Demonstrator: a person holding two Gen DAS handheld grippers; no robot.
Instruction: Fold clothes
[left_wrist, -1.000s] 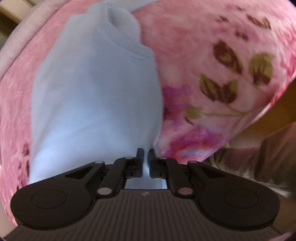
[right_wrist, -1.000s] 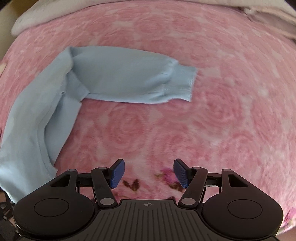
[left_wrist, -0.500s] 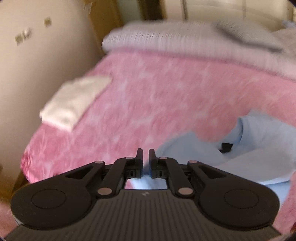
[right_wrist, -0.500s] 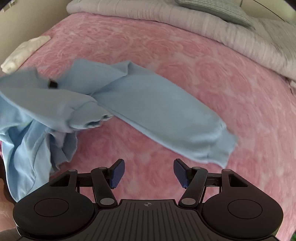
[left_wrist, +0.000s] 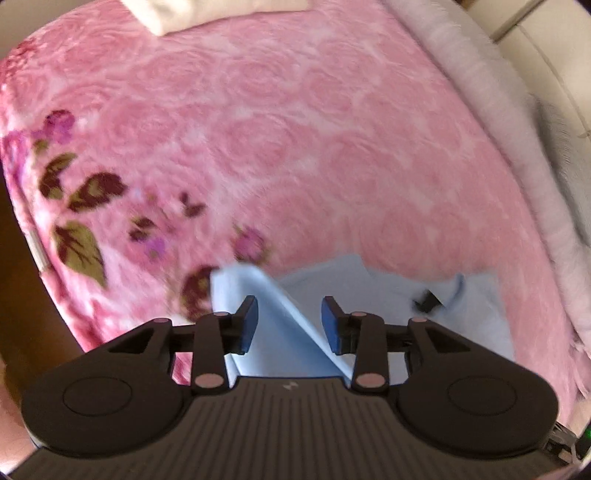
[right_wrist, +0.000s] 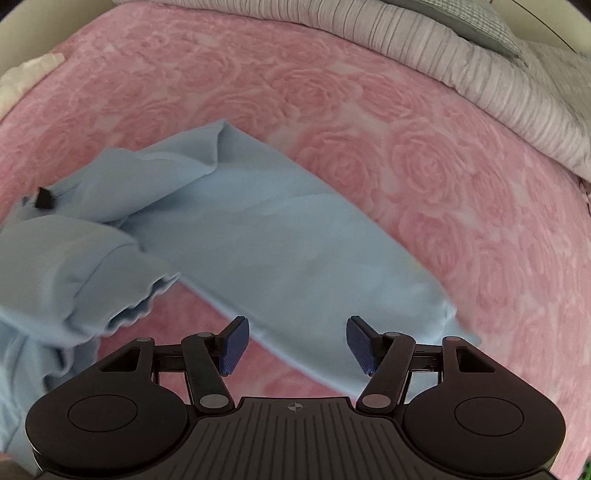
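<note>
On the pink rose-patterned blanket (right_wrist: 424, 155), toward its left side, lies the pale blue sweatshirt (right_wrist: 258, 236), rumpled and half spread. The left gripper (left_wrist: 289, 325) has just been opening; its jaws stand spread with a raised fold of blue cloth between them, unpinched. The right gripper (right_wrist: 297, 343) hovers with jaws wide apart over the long sleeve (right_wrist: 332, 280). To do well, I judge it should pinch near the cuff and draw the sleeve flat across the body. Fabric looks soft, creased, with ribbed wavy cuffs.
</note>
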